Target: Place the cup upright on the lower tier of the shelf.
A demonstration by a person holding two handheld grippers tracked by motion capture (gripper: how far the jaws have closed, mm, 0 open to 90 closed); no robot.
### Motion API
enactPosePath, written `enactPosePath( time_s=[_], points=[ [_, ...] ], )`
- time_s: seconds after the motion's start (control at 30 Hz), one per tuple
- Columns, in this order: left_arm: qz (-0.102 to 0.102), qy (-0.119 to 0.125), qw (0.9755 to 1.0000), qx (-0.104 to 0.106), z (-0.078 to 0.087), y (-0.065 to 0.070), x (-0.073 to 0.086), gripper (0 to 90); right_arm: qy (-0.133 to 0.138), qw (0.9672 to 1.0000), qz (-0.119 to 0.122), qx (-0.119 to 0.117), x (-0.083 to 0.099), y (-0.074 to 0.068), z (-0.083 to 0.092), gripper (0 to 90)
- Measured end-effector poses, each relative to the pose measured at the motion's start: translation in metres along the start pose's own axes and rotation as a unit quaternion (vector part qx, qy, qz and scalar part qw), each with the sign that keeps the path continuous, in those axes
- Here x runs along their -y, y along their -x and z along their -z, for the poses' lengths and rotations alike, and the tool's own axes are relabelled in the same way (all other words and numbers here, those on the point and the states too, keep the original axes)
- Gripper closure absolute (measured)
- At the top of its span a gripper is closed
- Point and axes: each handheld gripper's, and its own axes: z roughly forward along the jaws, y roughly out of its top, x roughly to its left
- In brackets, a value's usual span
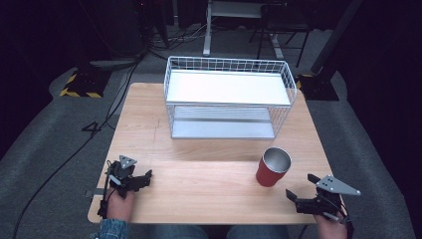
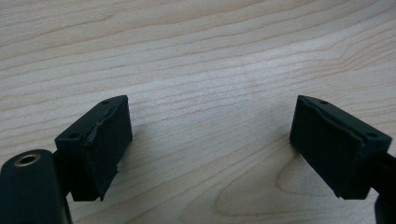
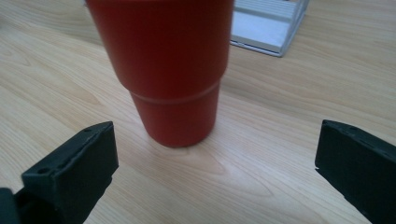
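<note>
Red cup (image 1: pixel 273 167) upright, in front of wire basket (image 1: pixel 228 97); right gripper (image 1: pixel 302 188) just beside cup, jaws apart; left gripper (image 1: pixel 148 175) well apart, jaws spread.

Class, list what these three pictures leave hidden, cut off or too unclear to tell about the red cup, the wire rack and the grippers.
- Red metal-lined cup: rim cut off by the top edge of the right gripper view.
- White wire rack: lower shelf's back part hidden under the upper shelf, high view.
- Left gripper: body cut off by the bottom edge, left gripper view.
- Right gripper: jaw pads too small, high view.
</note>
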Motion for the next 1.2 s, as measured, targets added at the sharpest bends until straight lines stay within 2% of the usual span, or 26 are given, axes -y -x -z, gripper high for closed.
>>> enactPosePath(
  time_s=[0.37, 0.57, 0.6, 0.7, 0.83, 1.13, 1.2],
  points=[
    [-0.001, 0.000, 1.0000, 0.000, 0.000, 0.000, 0.000, 13.5, 0.014, 0.9994, 0.001, -0.032, -0.010, -0.016, -0.013, 0.0],
    [0.000, 0.000, 1.0000, 0.000, 0.000, 0.000, 0.000, 13.6, 0.020, 0.9991, -0.004, -0.037, -0.012, -0.021, -0.021, 0.0],
    [0.000, 0.000, 1.0000, 0.000, 0.000, 0.000, 0.000, 13.5, 0.024, 0.9988, -0.012, -0.041, -0.013, -0.021, -0.025, 0.0],
    [0.000, 0.000, 1.0000, 0.000, 0.000, 0.000, 0.000, 13.5, 0.028, 0.9987, -0.013, -0.040, -0.012, -0.020, -0.028, 0.0],
    [0.000, 0.000, 1.0000, 0.000, 0.000, 0.000, 0.000, 13.5, 0.031, 0.9984, -0.027, -0.040, -0.010, -0.018, -0.040, 0.0],
    [0.000, 0.000, 1.0000, 0.000, 0.000, 0.000, 0.000, 13.5, 0.035, 0.9980, -0.031, -0.042, -0.010, -0.022, -0.056, 0.0],
    [0.000, 0.000, 1.0000, 0.000, 0.000, 0.000, 0.000, 13.5, 0.037, 0.9976, -0.046, -0.037, -0.010, -0.023, -0.062, 0.0]
  ],
)
